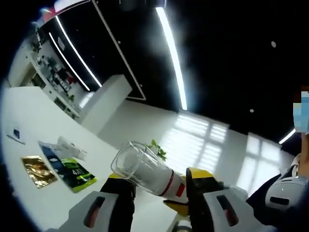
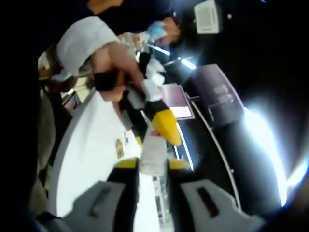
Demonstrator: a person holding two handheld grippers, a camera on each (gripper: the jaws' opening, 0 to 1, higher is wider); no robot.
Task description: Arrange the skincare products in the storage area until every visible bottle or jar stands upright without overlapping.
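Note:
A white bottle (image 1: 149, 173) with a clear cap and a red band lies tilted across the jaws of my left gripper (image 1: 158, 176), cap pointing up and left, held off the table. In the right gripper view the same white bottle (image 2: 152, 152) sits between the yellow-tipped jaws of my right gripper (image 2: 152, 164), which is shut on its near end. My left gripper (image 2: 164, 123) comes in from above, held by a person's hand (image 2: 113, 63), with a yellow jaw against the bottle's far end.
A white table (image 1: 34, 125) runs along the left, with a gold sachet (image 1: 38, 170), a green packet (image 1: 77, 175) and a blue packet (image 1: 50, 159) lying flat. Shelves with small items stand far off. In the right gripper view the white table (image 2: 91, 150) stretches away.

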